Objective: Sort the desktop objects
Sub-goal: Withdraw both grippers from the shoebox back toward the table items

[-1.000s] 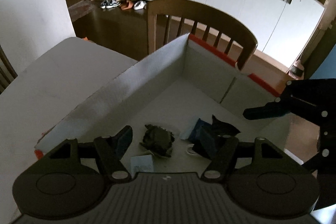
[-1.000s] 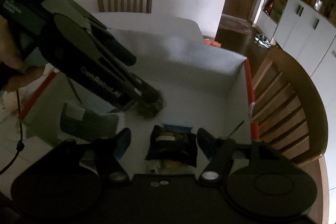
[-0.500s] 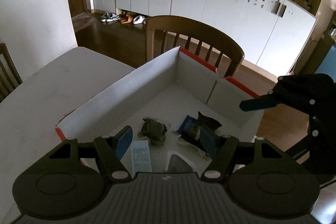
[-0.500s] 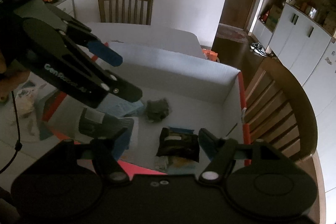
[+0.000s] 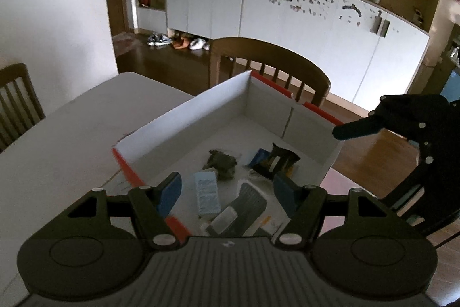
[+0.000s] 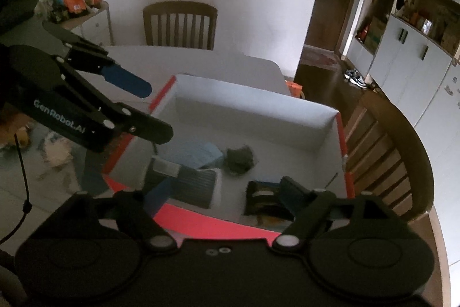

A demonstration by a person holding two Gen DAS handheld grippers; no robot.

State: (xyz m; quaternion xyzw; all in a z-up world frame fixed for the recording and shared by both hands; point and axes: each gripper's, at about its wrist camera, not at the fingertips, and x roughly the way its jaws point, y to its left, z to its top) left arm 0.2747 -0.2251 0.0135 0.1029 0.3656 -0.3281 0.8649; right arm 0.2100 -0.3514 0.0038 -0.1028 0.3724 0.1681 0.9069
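Observation:
A white cardboard box with red edges [image 5: 184,117] [image 6: 253,108] stands on the white table. Inside lie a crumpled dark wad [image 5: 221,161] [image 6: 240,157], a dark snack packet [image 5: 277,161] [image 6: 261,200], a light blue tissue pack [image 5: 206,192] [image 6: 195,153] and a grey ribbed item [image 5: 244,206] [image 6: 195,183]. My left gripper [image 5: 227,192] is open and empty above the box's near end; it also shows in the right wrist view [image 6: 143,108]. My right gripper [image 6: 218,194] is open and empty above the box's red edge; one of its fingers [image 5: 356,128] shows at the right.
A wooden chair [image 5: 270,68] [image 6: 388,157] stands right behind the box. Another chair [image 6: 179,23] is at the table's far side. White cabinets [image 5: 287,13] line the wall. Small clutter [image 6: 54,148] lies on the table left of the box.
Both grippers have lifted up and back from the box, empty. The dark wad that the left gripper was at now lies free on the box floor.

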